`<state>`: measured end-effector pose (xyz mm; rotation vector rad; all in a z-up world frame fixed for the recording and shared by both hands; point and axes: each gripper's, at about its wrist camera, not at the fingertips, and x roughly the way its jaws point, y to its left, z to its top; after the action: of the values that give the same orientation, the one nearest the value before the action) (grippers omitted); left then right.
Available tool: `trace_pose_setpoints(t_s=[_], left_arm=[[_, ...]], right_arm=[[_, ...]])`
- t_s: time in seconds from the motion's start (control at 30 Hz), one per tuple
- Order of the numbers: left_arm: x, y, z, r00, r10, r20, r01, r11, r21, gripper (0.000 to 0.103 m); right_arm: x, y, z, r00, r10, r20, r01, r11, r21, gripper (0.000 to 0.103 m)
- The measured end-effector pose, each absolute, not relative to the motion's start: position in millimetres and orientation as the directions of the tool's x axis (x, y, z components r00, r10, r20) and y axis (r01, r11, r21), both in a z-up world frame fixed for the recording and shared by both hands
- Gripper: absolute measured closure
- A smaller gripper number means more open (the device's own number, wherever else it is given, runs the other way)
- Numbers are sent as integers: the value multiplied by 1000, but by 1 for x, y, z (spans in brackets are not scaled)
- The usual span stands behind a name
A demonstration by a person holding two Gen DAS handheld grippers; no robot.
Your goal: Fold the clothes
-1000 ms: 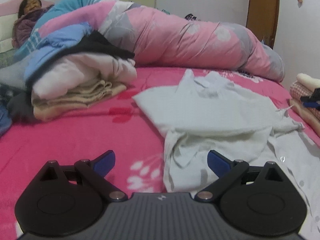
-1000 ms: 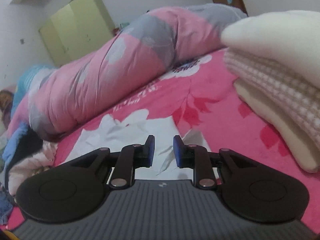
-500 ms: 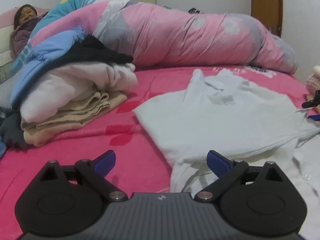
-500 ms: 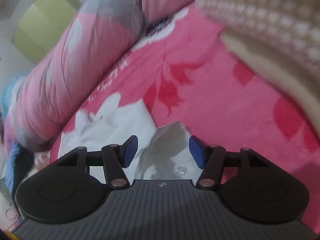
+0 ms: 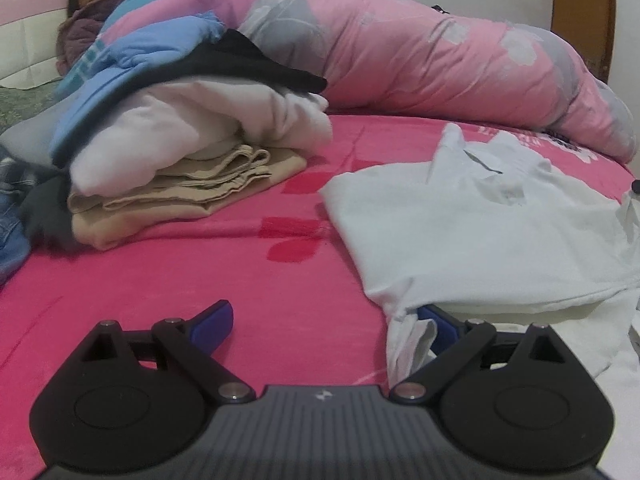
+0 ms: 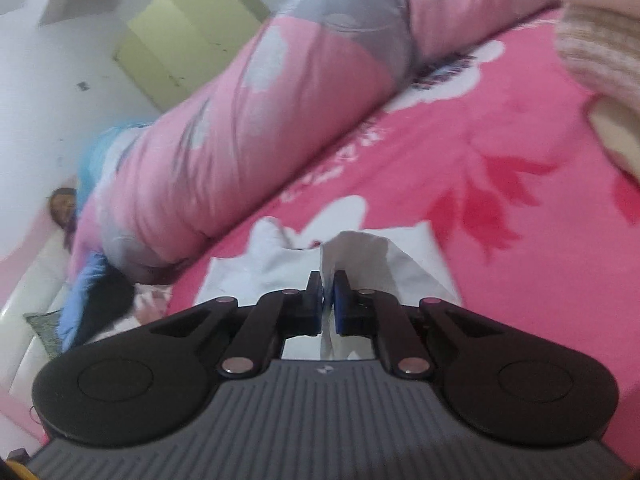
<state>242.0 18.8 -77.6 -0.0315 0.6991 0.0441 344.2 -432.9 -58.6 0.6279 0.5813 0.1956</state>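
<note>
Right gripper has just been closing, and now its two blue pads pinch a raised fold of the white shirt between them. Its cloth stands up in a little peak just past the pads and also hangs down behind them.

Left gripper has its jaws spread wide. One blue pad sits over the bare pink bedsheet. The other pad is tucked under the near corner of the white shirt, so most of it is covered — whether it touches the cloth cannot be told. Nothing is squeezed between these two pads.

From the left wrist view the shirt lies flat on the bedsheet, its collar pointing toward the long pink quilt at the far side. A stack of folded clothes sits on the bedsheet, well apart from the shirt, on the side of the bare pad.

The shirt's far side runs off the picture's edge. The right wrist view is blurred — another pile of cloth in its top corner is only a soft pale shape. A person lies past the quilt, mostly hidden.
</note>
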Motion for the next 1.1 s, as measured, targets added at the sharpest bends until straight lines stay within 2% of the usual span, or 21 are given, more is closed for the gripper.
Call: trace_pose_setpoints(t_s=[0.1, 0.17, 0.2, 0.33, 0.5, 0.57, 0.63, 0.7, 0.77, 0.83, 0.9, 1.0, 1.03, 1.07, 1.1], left_arm=[[239, 22, -79, 760, 38, -649, -66, 998, -18, 5], [235, 25, -79, 758, 29, -652, -64, 998, -30, 5], [233, 26, -78, 761, 21, -649, -59, 998, -36, 5], [219, 33, -73, 774, -26, -632, -24, 997, -70, 6], [204, 36, -67, 800, -143, -582, 83, 988, -129, 6], [211, 36, -70, 786, -217, -579, 126, 973, -193, 6], [217, 36, -75, 772, -291, -566, 167, 951, -260, 7], [223, 37, -81, 760, -343, -552, 196, 931, -309, 16], [227, 39, -87, 750, -378, -543, 209, 914, -347, 32], [229, 46, -94, 747, -402, -530, 207, 897, -391, 42], [230, 53, -101, 746, -427, -512, 202, 877, -436, 45], [230, 60, -106, 747, -450, -489, 201, 854, -480, 54], [231, 62, -108, 744, -457, -488, 196, 847, -493, 63], [232, 63, -109, 741, -463, -487, 192, 841, -507, 77], [233, 65, -111, 738, -469, -486, 187, 834, -520, 85]], right_arm=[[350, -433, -65, 797, 285, -533, 68, 833, 549, 95], [352, -438, -71, 754, 215, -620, 143, 868, 476, 82], [351, -442, -74, 727, 174, -664, 189, 879, 438, 70], [332, -456, -54, 750, 96, -654, 232, 889, 396, 50], [324, -442, -4, 794, -6, -608, 226, 931, 285, 48], [329, -415, 16, 818, 16, -575, 142, 963, 228, 48], [335, -359, 28, 814, 156, -560, -65, 982, 180, 47], [342, -301, 38, 774, 306, -554, -284, 950, 129, 43], [354, -244, 32, 716, 374, -590, -405, 910, 85, 43], [366, -187, 24, 649, 422, -632, -512, 858, 47, 43], [379, -130, 16, 577, 460, -675, -613, 790, 15, 43], [410, -71, -7, 508, 427, -748, -652, 758, -10, 43], [420, -58, -15, 485, 405, -775, -653, 757, -13, 43], [429, -50, -23, 460, 390, -798, -654, 756, -8, 43], [437, -44, -32, 435, 376, -818, -656, 755, -2, 45]])
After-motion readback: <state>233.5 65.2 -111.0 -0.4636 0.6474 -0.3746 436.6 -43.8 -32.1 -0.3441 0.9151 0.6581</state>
